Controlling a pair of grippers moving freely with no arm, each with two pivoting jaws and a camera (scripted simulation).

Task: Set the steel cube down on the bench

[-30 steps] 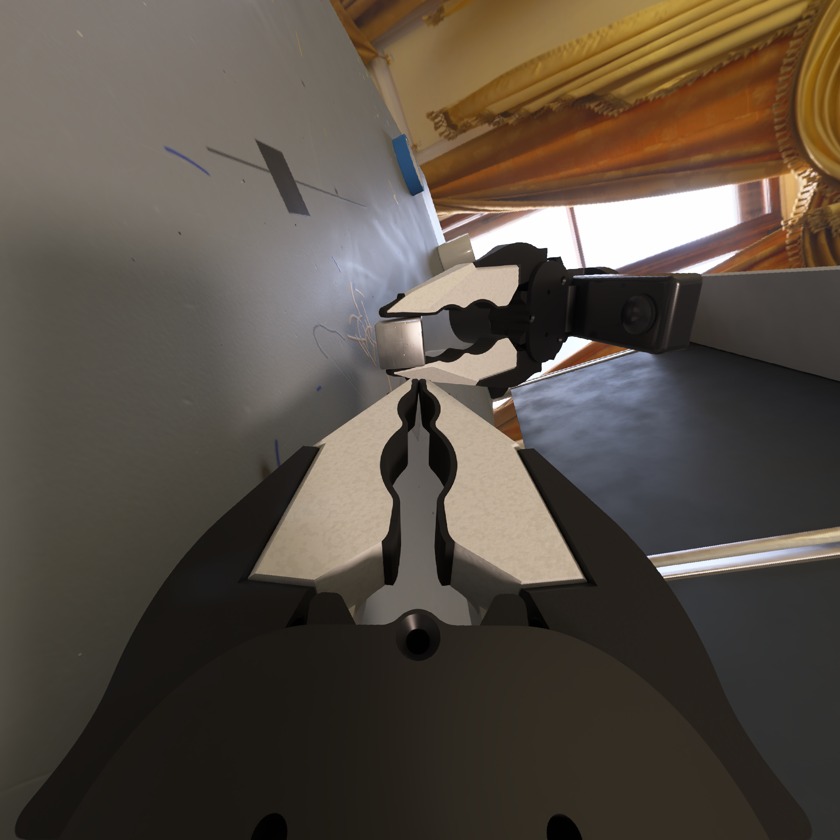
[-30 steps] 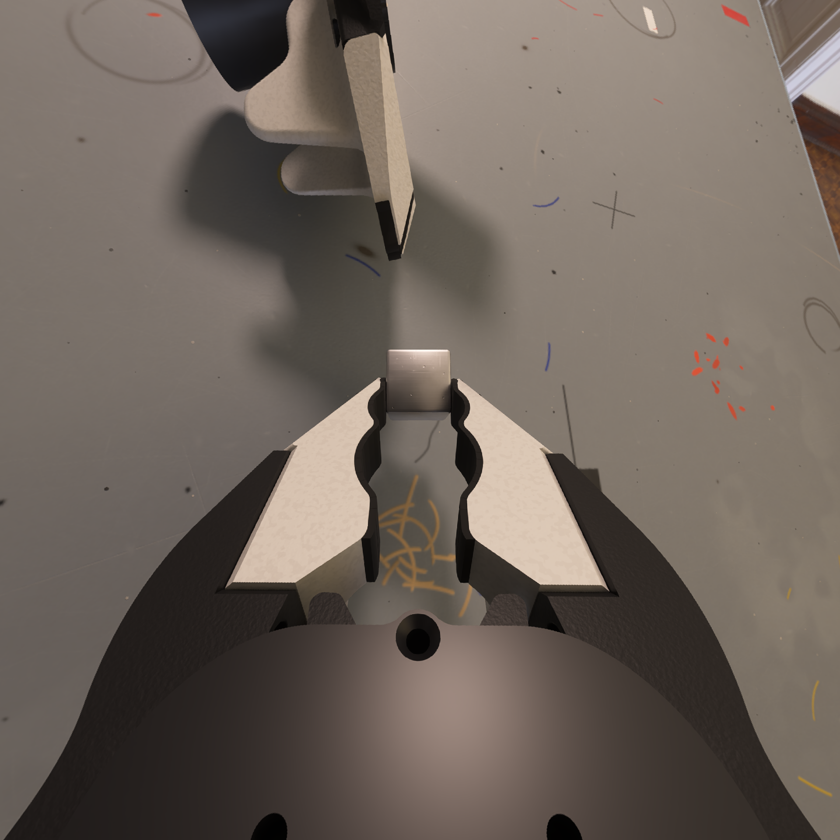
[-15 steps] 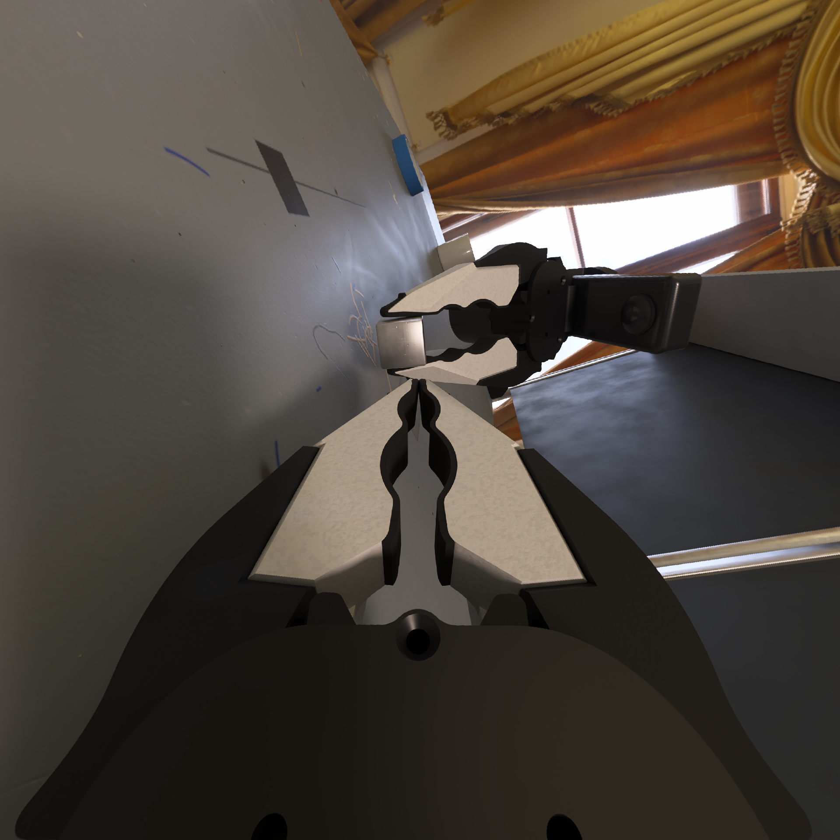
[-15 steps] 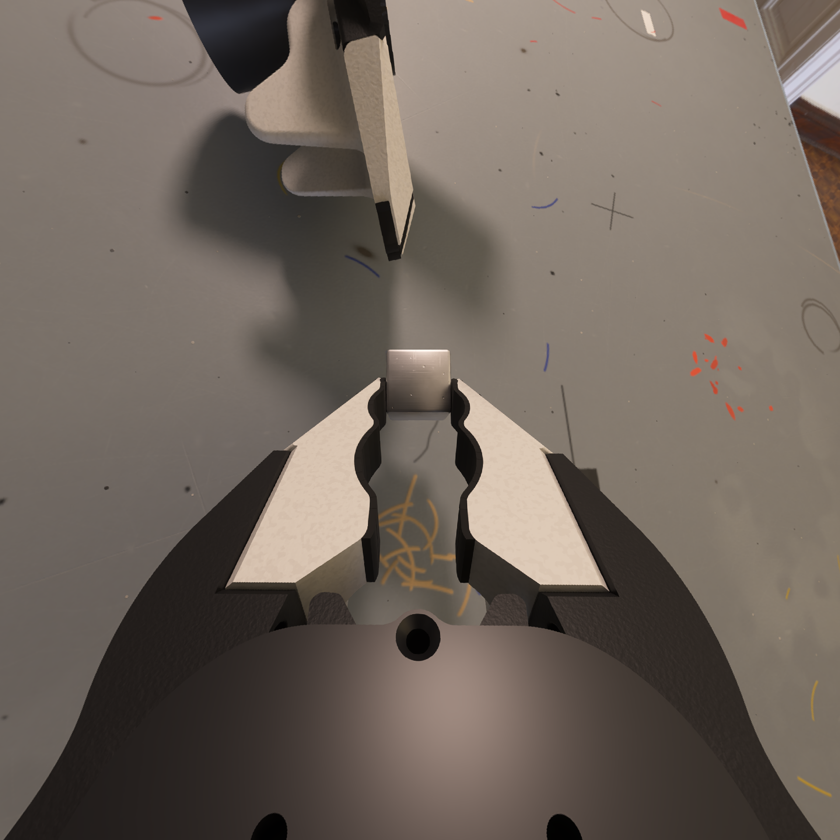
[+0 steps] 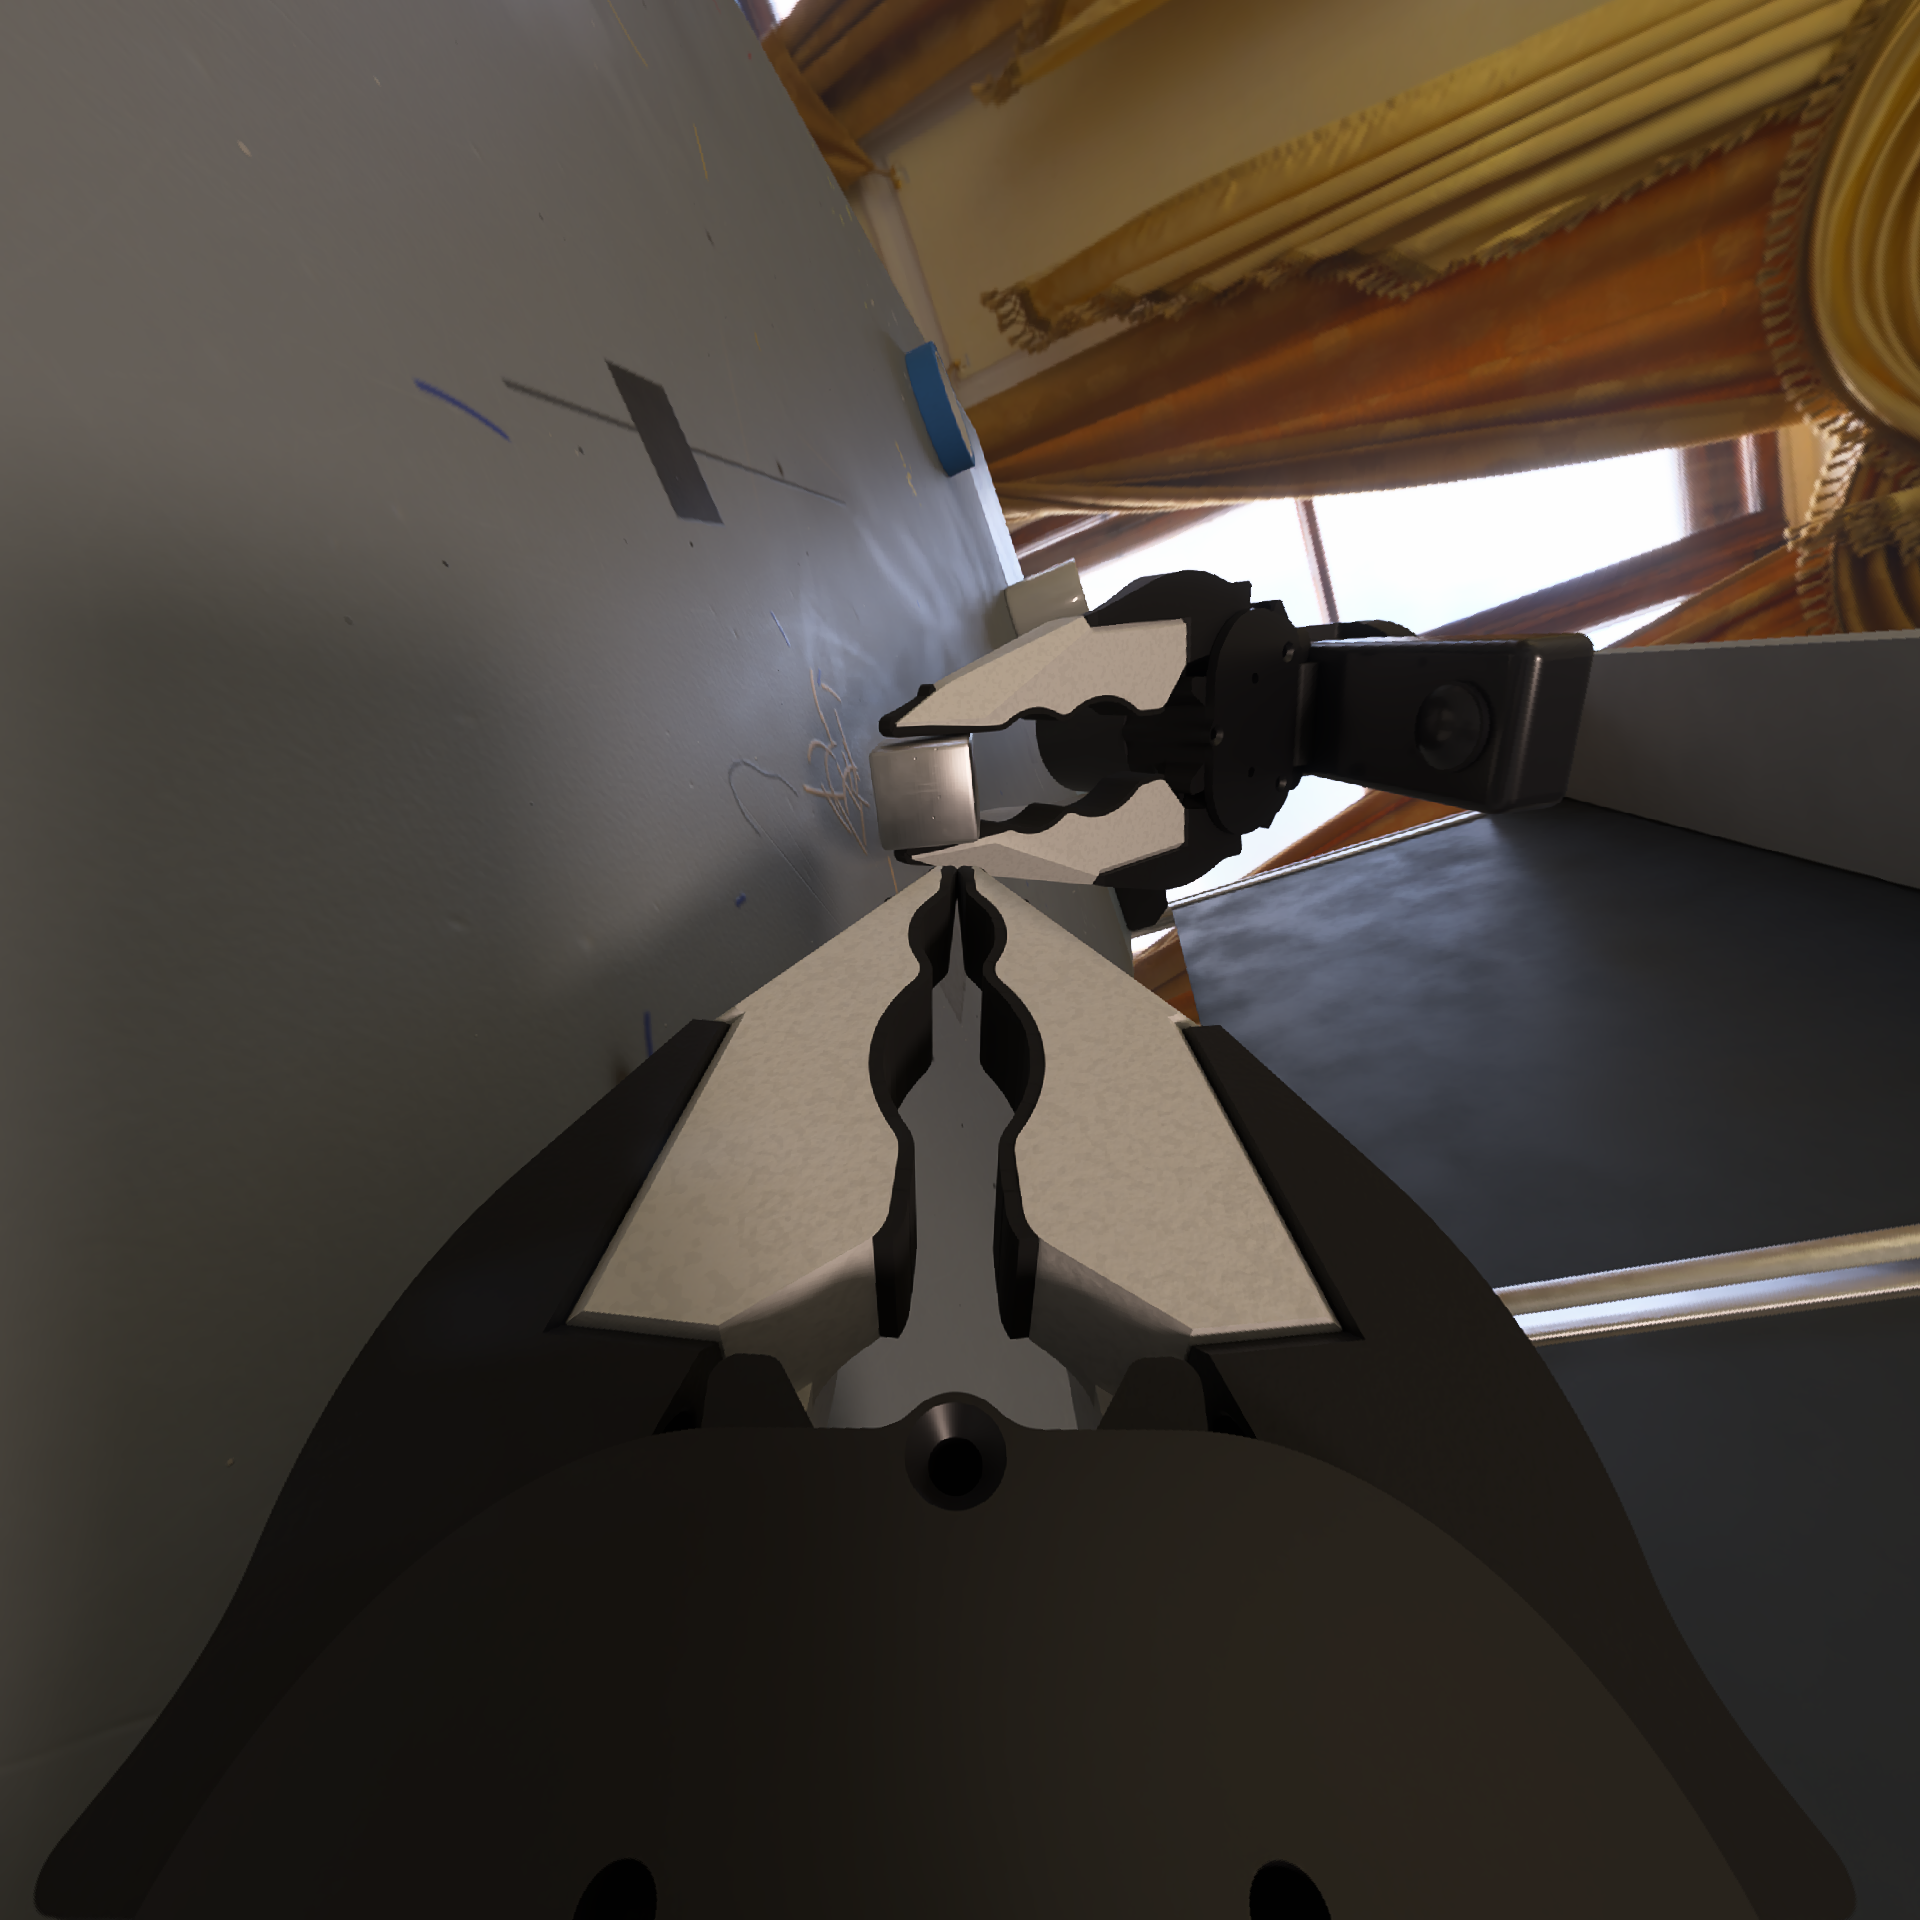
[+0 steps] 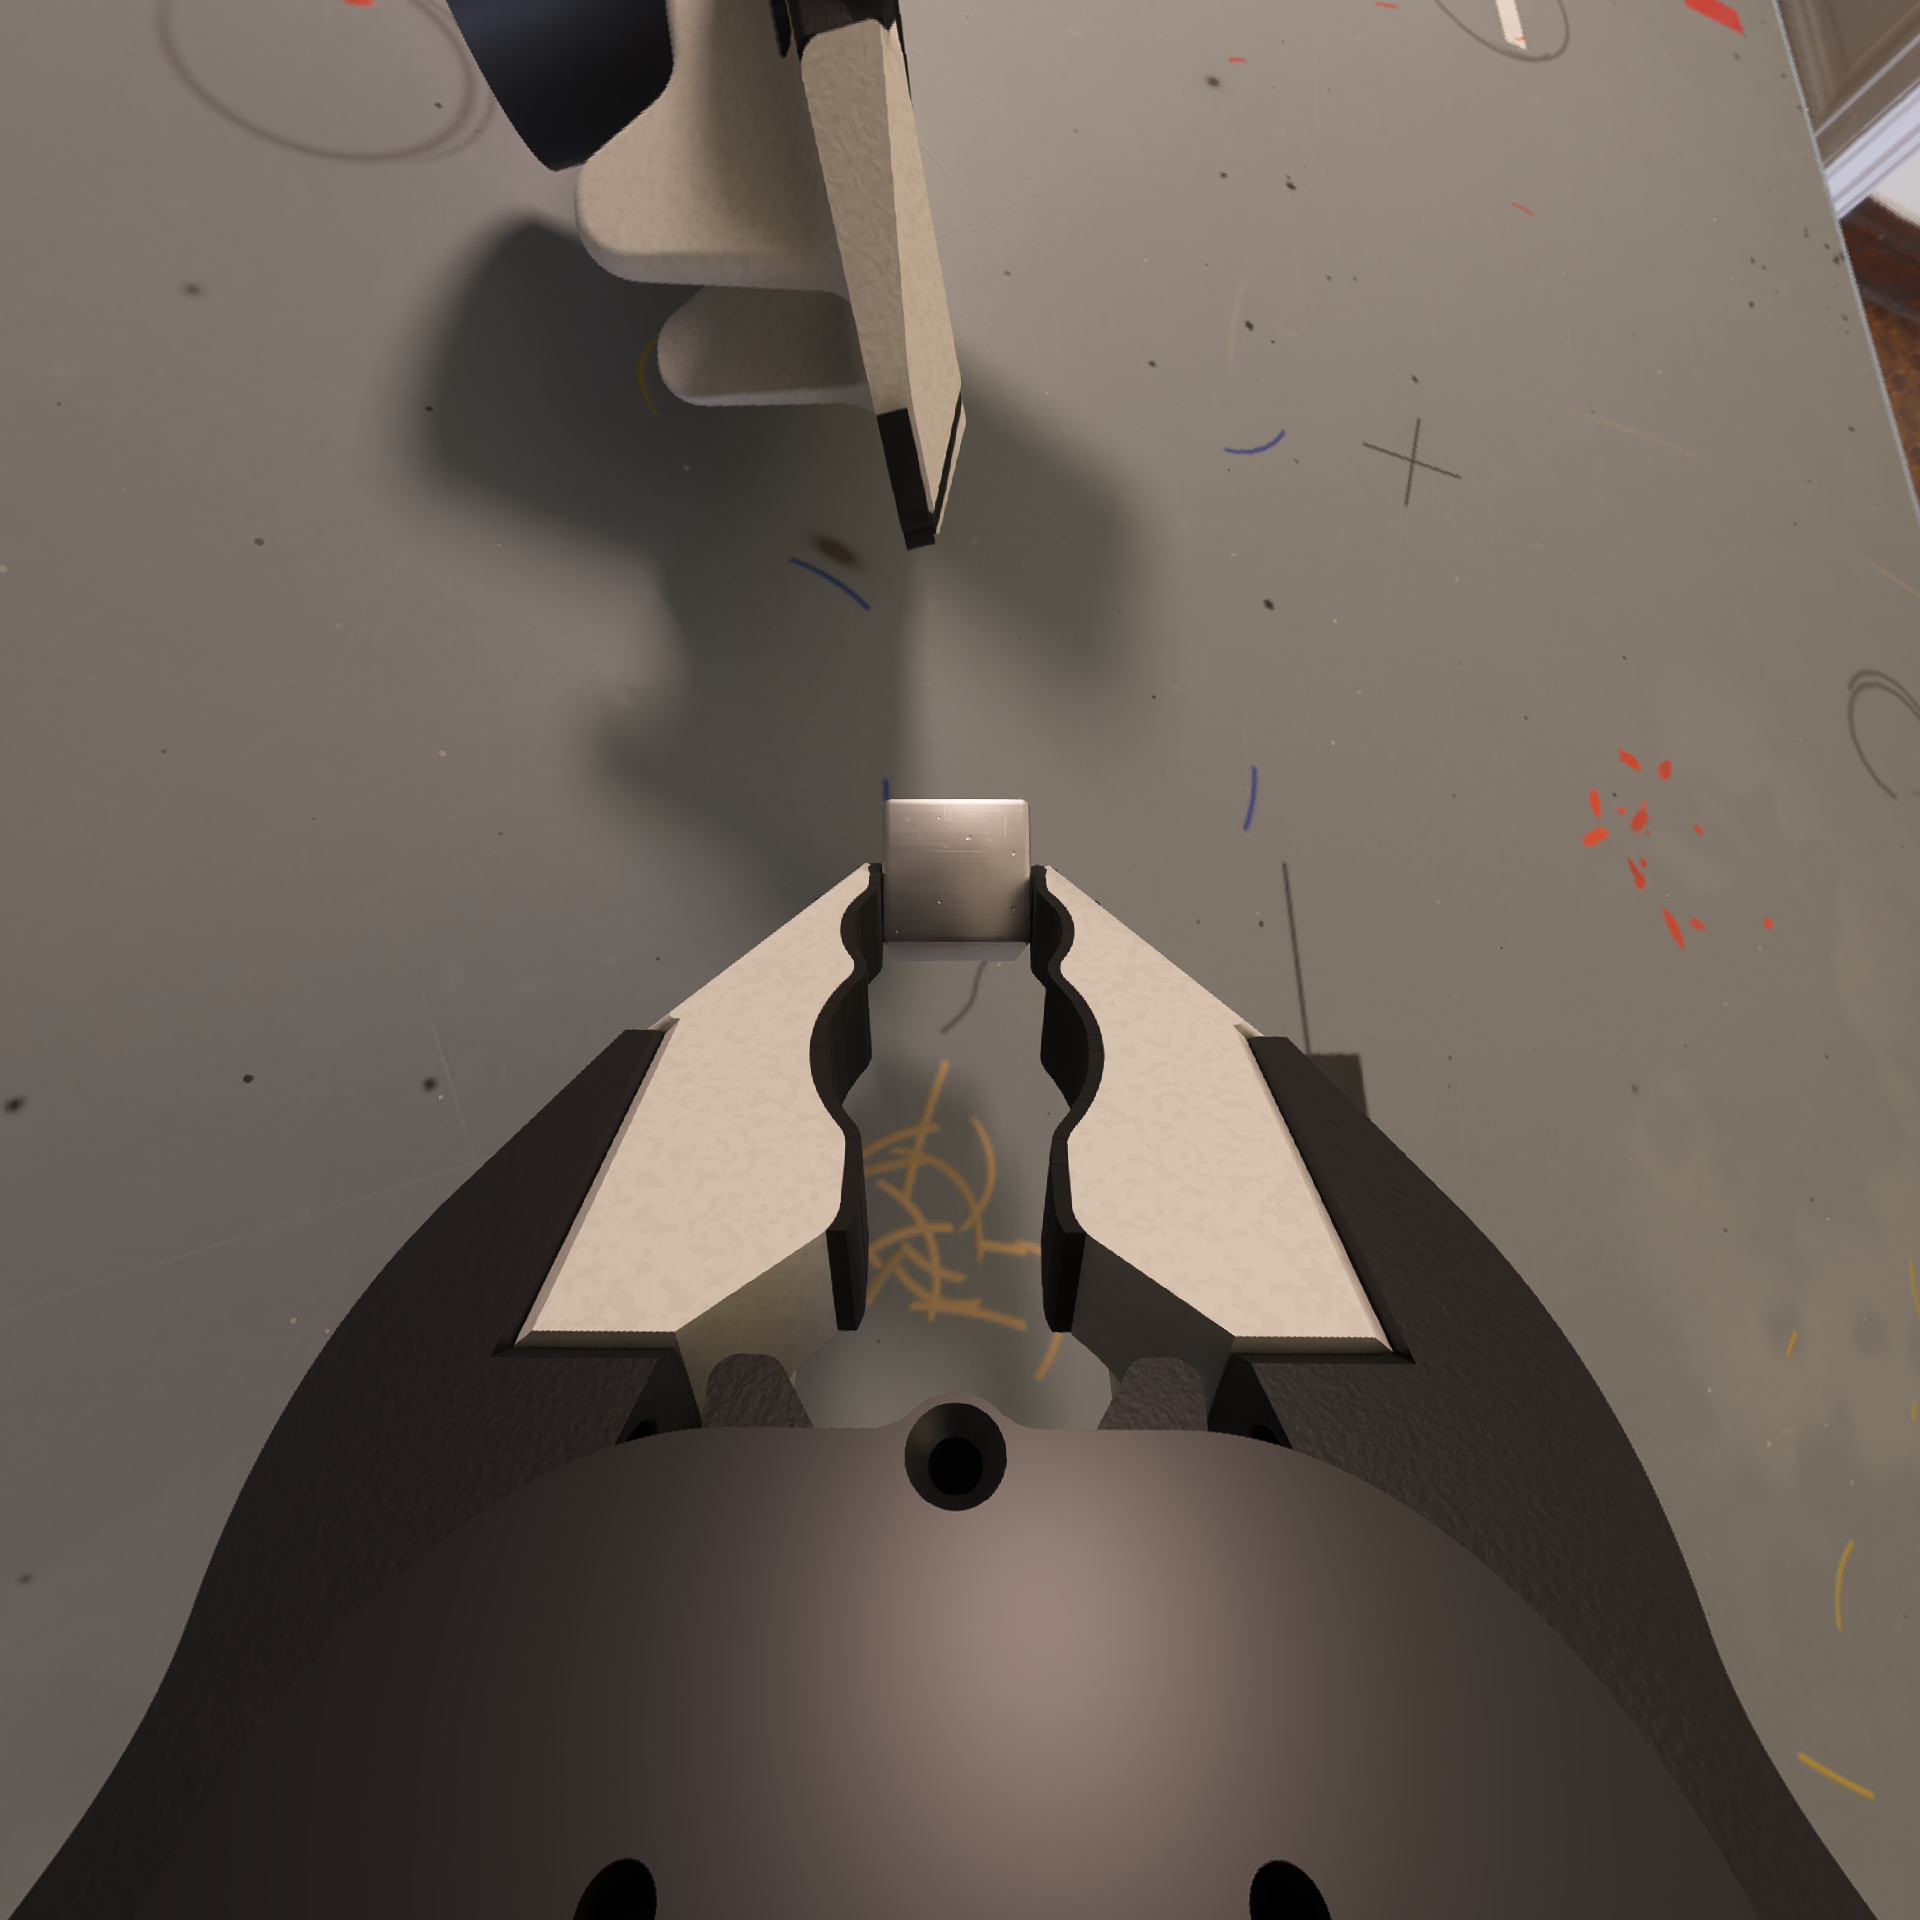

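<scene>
The right gripper pinches the unmarked steel cube at its fingertips above the scuffed table; the left gripper, closed and empty, sits just ahead.

Your left gripper has a smooth, dark brown-black body with a rounded hump, one round hole at its middle and two more at the lower edge. Its fingers are speckled off-white wedges with wavy black inner pads. Your right gripper looks the same; from outside it carries a black box-shaped camera housing with a round lens.
</scene>
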